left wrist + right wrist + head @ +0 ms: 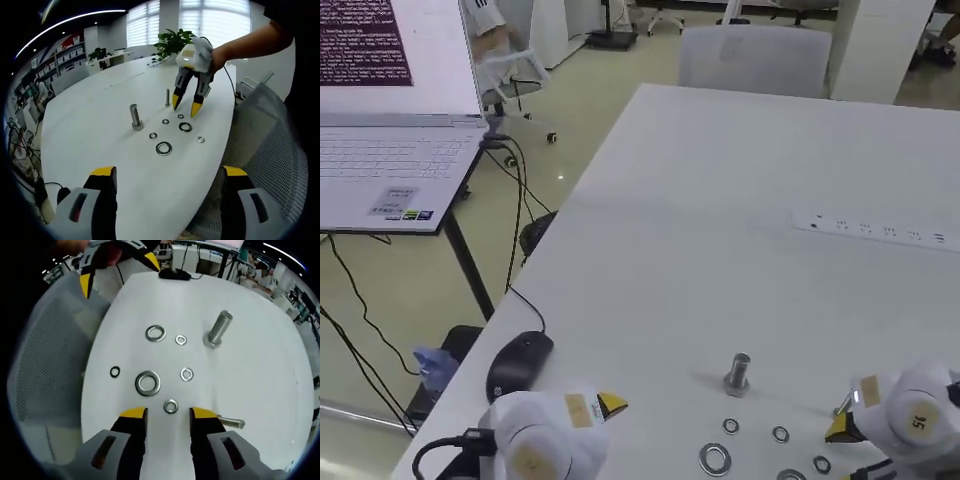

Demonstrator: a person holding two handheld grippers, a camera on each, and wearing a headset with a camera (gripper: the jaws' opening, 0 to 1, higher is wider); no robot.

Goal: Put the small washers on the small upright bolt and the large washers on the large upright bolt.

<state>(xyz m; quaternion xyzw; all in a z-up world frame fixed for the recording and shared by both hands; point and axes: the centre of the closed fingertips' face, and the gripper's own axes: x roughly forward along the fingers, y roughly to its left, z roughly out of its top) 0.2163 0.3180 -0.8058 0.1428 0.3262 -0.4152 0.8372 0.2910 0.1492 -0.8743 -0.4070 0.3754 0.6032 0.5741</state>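
Left gripper (169,173) is held wide open at the near edge of the table (90,120), nothing gripped. Right gripper (168,415) is seen partly open and empty, a small washer (171,406) lying just ahead of its tips. Large bolt (219,329) is stood upright mid-table and small bolt (231,423) just beside the right jaw (other washers (148,383) lie flat, loose, between them).

My head camera looks down; cameras on my left claw (167,172) and right claw (168,413) face each other across shared washers (148,383), right nearer
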